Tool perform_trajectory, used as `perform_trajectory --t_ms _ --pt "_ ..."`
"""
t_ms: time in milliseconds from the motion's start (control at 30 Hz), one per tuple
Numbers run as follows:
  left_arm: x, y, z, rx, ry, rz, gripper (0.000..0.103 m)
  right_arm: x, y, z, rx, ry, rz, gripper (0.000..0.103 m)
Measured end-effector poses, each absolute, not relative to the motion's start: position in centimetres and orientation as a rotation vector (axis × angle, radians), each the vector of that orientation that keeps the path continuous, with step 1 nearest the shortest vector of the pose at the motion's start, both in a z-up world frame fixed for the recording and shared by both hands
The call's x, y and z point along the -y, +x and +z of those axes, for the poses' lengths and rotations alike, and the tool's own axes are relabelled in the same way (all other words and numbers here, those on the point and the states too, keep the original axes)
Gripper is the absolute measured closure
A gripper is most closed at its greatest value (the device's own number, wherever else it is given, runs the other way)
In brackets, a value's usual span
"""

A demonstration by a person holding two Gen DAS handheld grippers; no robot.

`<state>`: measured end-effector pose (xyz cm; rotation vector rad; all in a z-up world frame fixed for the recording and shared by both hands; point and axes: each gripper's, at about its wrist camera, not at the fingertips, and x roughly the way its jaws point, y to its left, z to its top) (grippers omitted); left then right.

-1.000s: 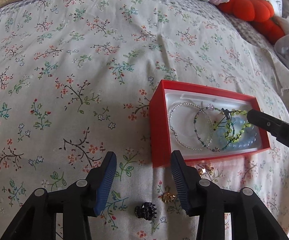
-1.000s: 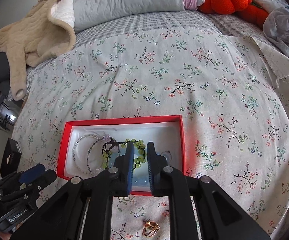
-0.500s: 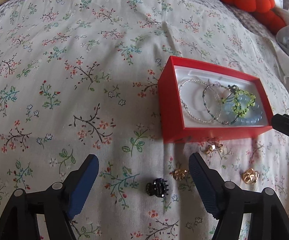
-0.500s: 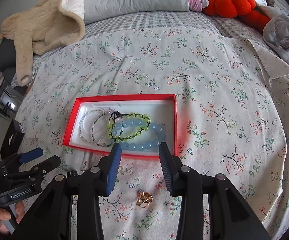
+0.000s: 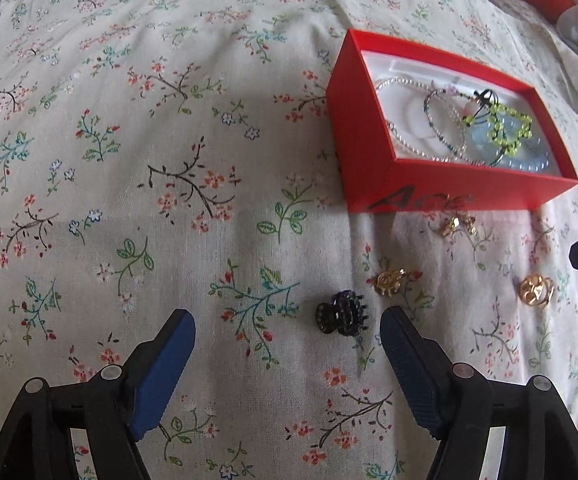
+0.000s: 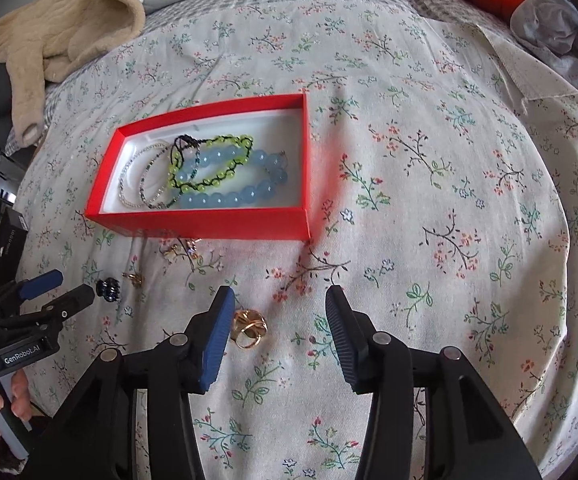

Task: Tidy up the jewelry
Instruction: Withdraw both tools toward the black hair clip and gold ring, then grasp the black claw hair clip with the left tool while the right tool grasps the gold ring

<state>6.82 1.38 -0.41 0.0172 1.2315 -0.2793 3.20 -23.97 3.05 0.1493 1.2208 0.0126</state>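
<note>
The left gripper (image 5: pixel 287 330) gapes wide and empty over the floral bedspread (image 5: pixel 129 160), a black hair claw (image 5: pixel 342 313) just ahead near its right finger. The right gripper (image 6: pixel 279 312), likewise spread and empty, has a gold ring (image 6: pixel 249 329) beside its left finger. Farther off sits the red box (image 6: pixel 209 222) of bracelets.
</note>
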Motion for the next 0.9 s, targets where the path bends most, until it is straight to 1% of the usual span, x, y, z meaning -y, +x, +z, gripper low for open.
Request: perform_trajectory --t_ms 233,333,600,733,800,833,867,900 --pt "-1.6 7.1 -1.4 -1.292 -0.041 -0.299 0.024 24.3 2.9 2.1 -1.26 0.156 0.01 0.053" --pt "-1.3 7.2 -1.7 -1.303 -0.048 -0.317 0.026 24.2 3.0 2.0 -1.264 0.145 0.008 0.053" --pt "-0.1 7.6 -2.3 -1.323 -0.04 -0.341 0.052 23.4 3.5 1.6 -1.277 0.131 0.015 0.053" --pt "0.3 7.7 -2.6 -1.322 -0.036 -0.347 0.061 22.9 3.7 1.4 -1.283 0.122 0.02 0.053" --pt "0.5 7.9 -2.7 -1.325 -0.033 -0.35 0.069 22.8 3.8 1.3 -1.285 0.121 0.022 0.053" --pt "0.6 7.9 -2.7 -1.325 -0.031 -0.354 0.071 22.8 3.8 1.3 -1.286 0.12 0.023 0.053" --pt "0.9 8.0 -2.8 -1.327 -0.031 -0.359 0.077 22.7 3.8 1.3 -1.286 0.12 0.024 0.053" --pt "1.0 8.1 -2.8 -1.328 -0.029 -0.36 0.077 22.7 3.9 1.2 -1.287 0.12 0.024 0.053"
